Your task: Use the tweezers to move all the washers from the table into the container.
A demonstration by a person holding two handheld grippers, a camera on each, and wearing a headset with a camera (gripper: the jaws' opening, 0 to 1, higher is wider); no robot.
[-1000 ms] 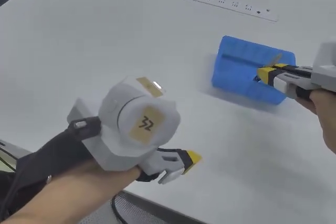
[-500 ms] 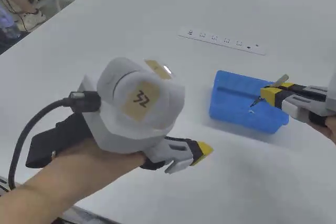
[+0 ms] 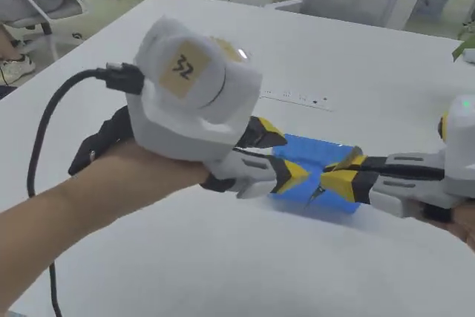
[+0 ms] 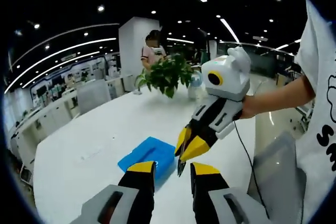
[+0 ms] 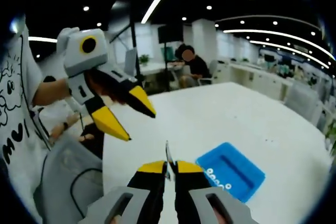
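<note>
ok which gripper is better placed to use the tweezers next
Right. The right gripper is shut on the tweezers, whose tip points out past its jaws near the blue container. The left gripper is open and holds nothing.

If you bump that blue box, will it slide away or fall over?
Probably slide, not tip: the blue container looks low and wide, flat on the smooth white table. It looks like thin plastic, so likely light and easy to shove. The small pale bits inside, maybe washers, might rattle about.
</note>
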